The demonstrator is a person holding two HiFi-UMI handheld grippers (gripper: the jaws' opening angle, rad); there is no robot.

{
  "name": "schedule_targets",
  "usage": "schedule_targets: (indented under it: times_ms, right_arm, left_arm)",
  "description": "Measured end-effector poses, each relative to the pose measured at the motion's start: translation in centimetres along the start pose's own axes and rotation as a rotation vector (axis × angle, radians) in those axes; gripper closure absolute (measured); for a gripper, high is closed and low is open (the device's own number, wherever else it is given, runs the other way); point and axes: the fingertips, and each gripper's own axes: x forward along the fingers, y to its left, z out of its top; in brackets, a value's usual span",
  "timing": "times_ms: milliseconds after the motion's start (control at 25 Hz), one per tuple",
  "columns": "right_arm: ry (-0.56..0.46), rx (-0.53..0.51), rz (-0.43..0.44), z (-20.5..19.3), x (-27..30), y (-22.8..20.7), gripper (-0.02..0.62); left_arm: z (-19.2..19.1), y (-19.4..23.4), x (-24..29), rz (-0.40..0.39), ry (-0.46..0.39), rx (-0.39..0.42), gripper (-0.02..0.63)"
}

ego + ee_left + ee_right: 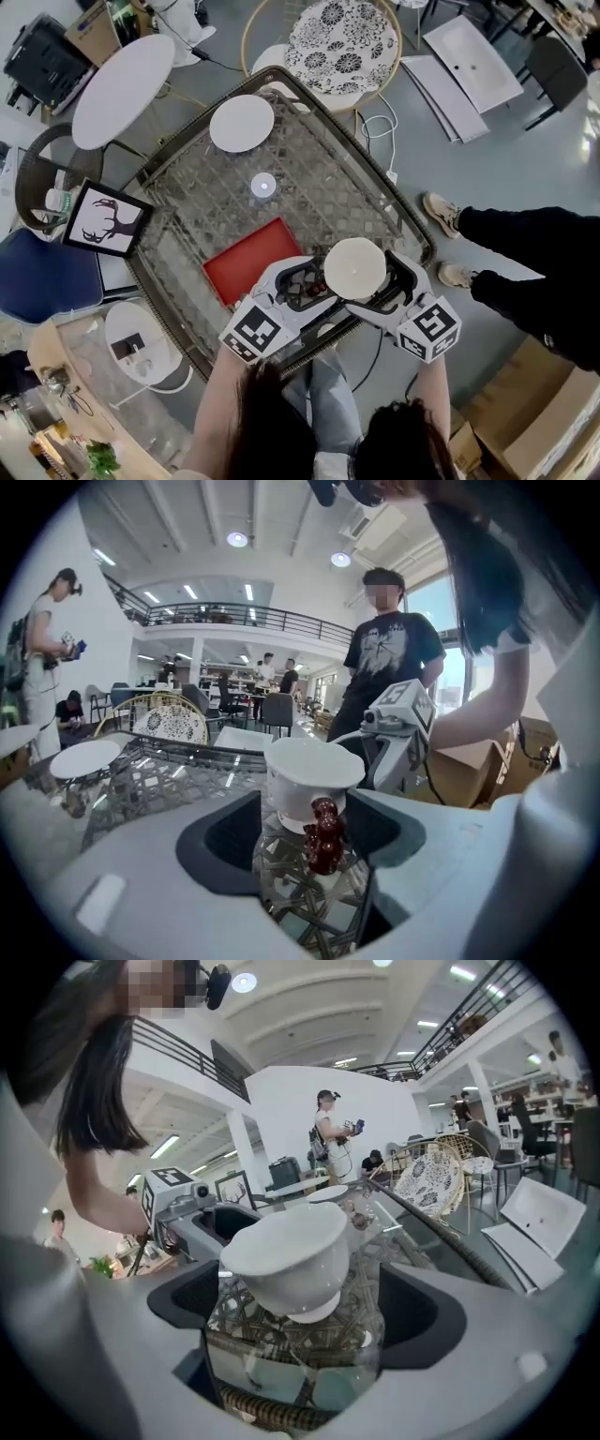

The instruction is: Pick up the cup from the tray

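So the white cup sits lower centre of frame, just right of the red tray on the table, inside the wide-open right claw, left claw gaping beside it.

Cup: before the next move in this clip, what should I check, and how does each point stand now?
1. Cup clear of the red tray: ok, glass table shows beneath it.
2. Cup upright: ok.
3. Left gripper lined up: ok, jaws apart with the dark red handle between them.
4. Right gripper lined up: ok, jaws apart around the cup.
5. Firm grip: not ok.
6. Cup resting or lifted: cannot tell.
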Motion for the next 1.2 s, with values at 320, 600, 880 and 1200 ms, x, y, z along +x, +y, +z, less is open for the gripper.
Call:
schedule_targets:
  times_ms: [320, 600, 880, 1200]
  right_arm:
    - [-0.104, 0.145, -0.296, 0.2, -8.3, 1.3, 0.531]
    - [-0.102, 0.063, -0.187, 3.9, -9.3, 13.2, 0.571]
    - [-0.117, 0.031, -0.125, 6.0, -10.9, 21.7, 0.571]
    - [-0.203, -0.086, -0.263, 4.9, -16.5, 33.0, 0.571]
  left_arm:
    - [-0.7, -2.3, -7.1, 0.125, -0.069, -0.218, 0.372]
    - [2.4, -10.9, -12.2, 0.172, -0.137, -0.324, 0.606]
    - [5.9, -14.8, -17.2, 0.228, -0.241, -0.365, 0.606]
    - [4.9, -23.3, -28.9, 0.304, -0.308, -0.238, 0.606]
